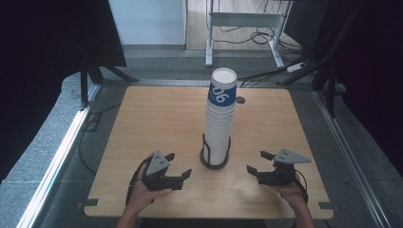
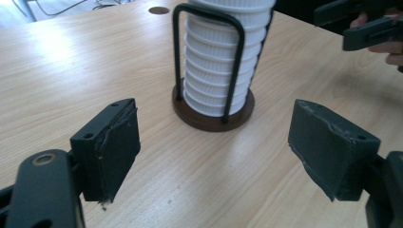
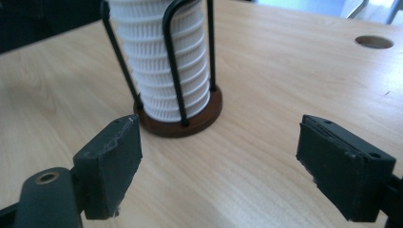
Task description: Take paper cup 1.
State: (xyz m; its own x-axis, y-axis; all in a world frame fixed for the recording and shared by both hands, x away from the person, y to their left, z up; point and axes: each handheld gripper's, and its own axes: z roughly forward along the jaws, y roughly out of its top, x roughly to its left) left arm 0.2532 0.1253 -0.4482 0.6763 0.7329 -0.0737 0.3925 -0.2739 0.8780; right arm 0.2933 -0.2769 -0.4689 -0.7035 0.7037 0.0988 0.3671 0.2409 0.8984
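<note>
A tall stack of white paper cups point(image 1: 220, 118) stands in a black wire holder with a brown round base point(image 1: 215, 159) near the table's front middle. The top cup point(image 1: 222, 88) bears a blue band with white numerals. My left gripper point(image 1: 178, 165) rests low at the holder's left, open, nothing between its pads point(image 2: 114, 142). My right gripper point(image 1: 259, 162) sits at the holder's right, also open and empty. Both gripper views face the ribbed cup stack point(image 2: 221, 61) point(image 3: 164, 61) and its base point(image 2: 214, 116) point(image 3: 183, 123) a short way ahead.
The wooden table point(image 1: 157, 123) has a round cable hole point(image 1: 240, 100) behind the stack. Metal rails run along both sides of the table. A desk frame and cables lie on the floor beyond the far edge.
</note>
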